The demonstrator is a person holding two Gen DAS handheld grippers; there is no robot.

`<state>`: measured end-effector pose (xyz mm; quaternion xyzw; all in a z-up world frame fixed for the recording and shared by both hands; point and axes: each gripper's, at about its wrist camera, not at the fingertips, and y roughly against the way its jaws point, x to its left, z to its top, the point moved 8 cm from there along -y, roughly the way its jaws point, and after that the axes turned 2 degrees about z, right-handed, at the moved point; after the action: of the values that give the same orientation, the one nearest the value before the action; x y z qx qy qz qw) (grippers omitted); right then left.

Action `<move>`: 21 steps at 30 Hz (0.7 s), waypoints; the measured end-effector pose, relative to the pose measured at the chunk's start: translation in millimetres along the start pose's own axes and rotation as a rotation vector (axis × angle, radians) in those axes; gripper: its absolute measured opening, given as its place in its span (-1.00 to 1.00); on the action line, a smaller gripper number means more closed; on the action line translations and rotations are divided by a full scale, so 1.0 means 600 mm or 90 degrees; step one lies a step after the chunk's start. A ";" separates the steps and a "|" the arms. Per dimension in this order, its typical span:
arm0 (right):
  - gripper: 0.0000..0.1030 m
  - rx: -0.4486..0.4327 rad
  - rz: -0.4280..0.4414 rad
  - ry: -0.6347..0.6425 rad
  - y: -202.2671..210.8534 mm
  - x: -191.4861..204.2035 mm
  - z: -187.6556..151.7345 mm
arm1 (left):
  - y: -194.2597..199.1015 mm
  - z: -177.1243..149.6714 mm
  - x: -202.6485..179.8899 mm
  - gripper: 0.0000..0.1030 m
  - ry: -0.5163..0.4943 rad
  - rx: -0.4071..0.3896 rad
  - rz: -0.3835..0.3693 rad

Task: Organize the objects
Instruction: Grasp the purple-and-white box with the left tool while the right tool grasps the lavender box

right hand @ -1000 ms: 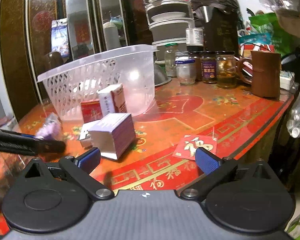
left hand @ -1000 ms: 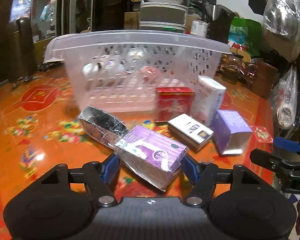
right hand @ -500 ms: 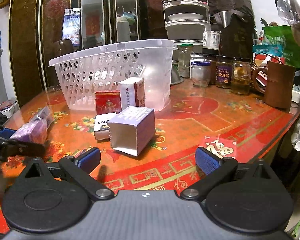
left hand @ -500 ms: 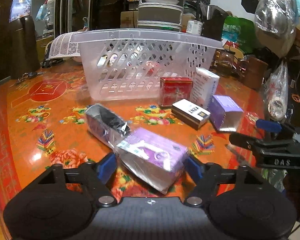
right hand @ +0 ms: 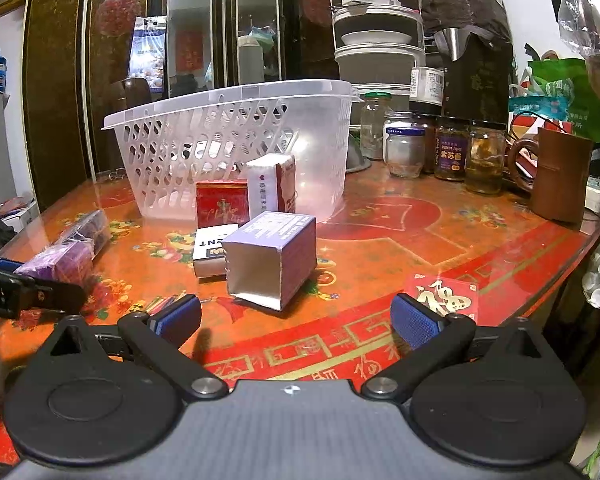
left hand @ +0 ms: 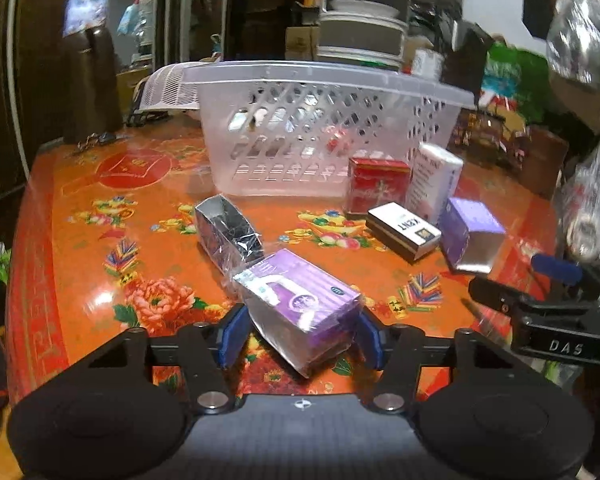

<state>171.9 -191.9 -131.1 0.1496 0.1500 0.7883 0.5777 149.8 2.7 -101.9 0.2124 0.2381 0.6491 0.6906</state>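
Purple wrapped box (left hand: 300, 310) sits clamped between the left gripper (left hand: 298, 334) pads, low over the orange table (left hand: 80, 248) – right gripper (right hand: 296, 322) spread wide, holding nothing, facing the white basket (right hand: 228, 136)

Boxes (left hand: 402, 228) before basket (left hand: 324, 76)

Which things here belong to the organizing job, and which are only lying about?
Job:
clear plastic lattice basket
purple wrapped box in left tongs
red box
white KENT pack
open purple carton

Lying about:
glass jars
brown mug
red paper envelope
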 end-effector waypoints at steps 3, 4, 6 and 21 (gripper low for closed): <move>1.00 -0.001 0.004 -0.005 0.001 -0.001 0.001 | 0.010 -0.006 0.014 0.15 0.012 -0.002 0.002; 1.00 -0.001 0.004 -0.005 0.001 0.000 0.001 | 0.013 -0.008 0.016 0.15 0.009 -0.002 0.005; 1.00 -0.001 0.004 -0.006 0.001 0.000 0.001 | 0.020 -0.014 0.018 0.15 -0.013 0.001 0.016; 1.00 0.039 0.012 0.010 -0.049 0.034 0.024 | 0.008 -0.004 0.025 0.13 -0.016 -0.001 -0.018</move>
<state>197.4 -162.9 -128.6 0.1626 0.1768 0.7900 0.5642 145.5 17.9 -101.8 0.2164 0.2317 0.6367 0.7029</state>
